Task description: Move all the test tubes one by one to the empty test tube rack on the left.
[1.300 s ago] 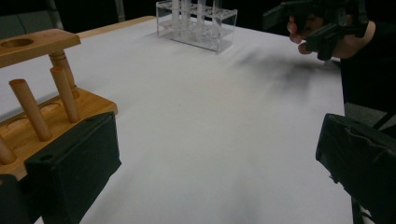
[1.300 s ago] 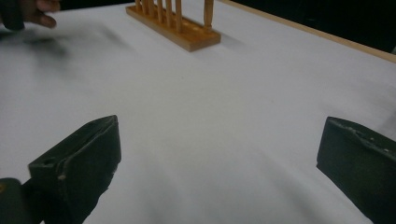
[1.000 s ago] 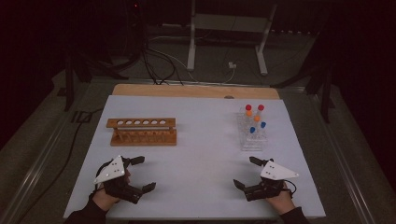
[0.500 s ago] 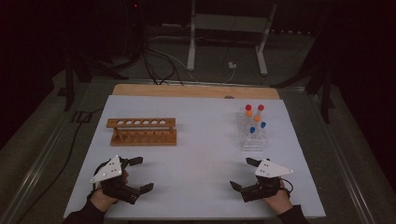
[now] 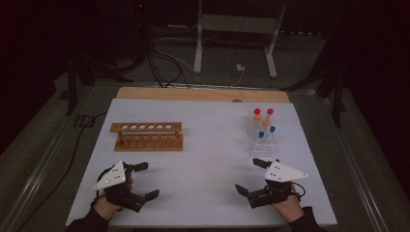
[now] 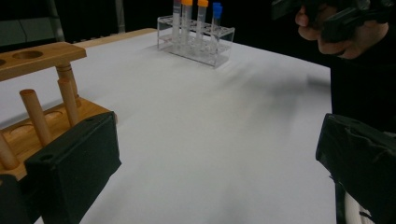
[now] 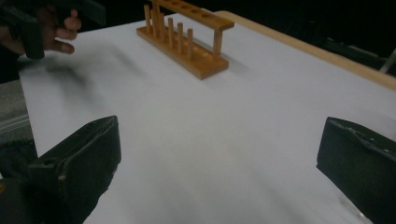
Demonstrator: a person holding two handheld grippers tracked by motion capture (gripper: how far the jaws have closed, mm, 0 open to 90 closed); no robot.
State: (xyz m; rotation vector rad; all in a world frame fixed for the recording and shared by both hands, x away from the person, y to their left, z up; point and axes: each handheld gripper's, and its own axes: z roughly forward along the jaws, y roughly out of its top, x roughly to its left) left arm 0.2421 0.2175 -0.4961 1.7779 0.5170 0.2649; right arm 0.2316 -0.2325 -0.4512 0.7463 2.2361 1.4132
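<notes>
Near the front edge of the white table (image 5: 208, 145), a person's two hand-held grippers sit low with nothing between their jaws. On the left gripper (image 5: 143, 181), the jaws stand wide apart, and the wooden test-tube rack (image 5: 147, 136) stands just beyond them, its round holes unfilled; in the left gripper view that rack (image 6: 35, 93) rises right behind the left-hand jaw. Jaws on the right gripper (image 5: 251, 176) are spread just as wide, and just past the upper jaw stands the clear plastic rack (image 5: 261, 139) holding capped tubes with red, orange and blue tops (image 5: 265, 123). In the right gripper view the wooden rack (image 7: 187, 37) lies well ahead, across bare table. Each gripper seems stationed by one rack, a likely setup for carrying tubes from the clear rack to the wooden one; the right gripper, nearest the tubes, looks best placed to take the first
</notes>
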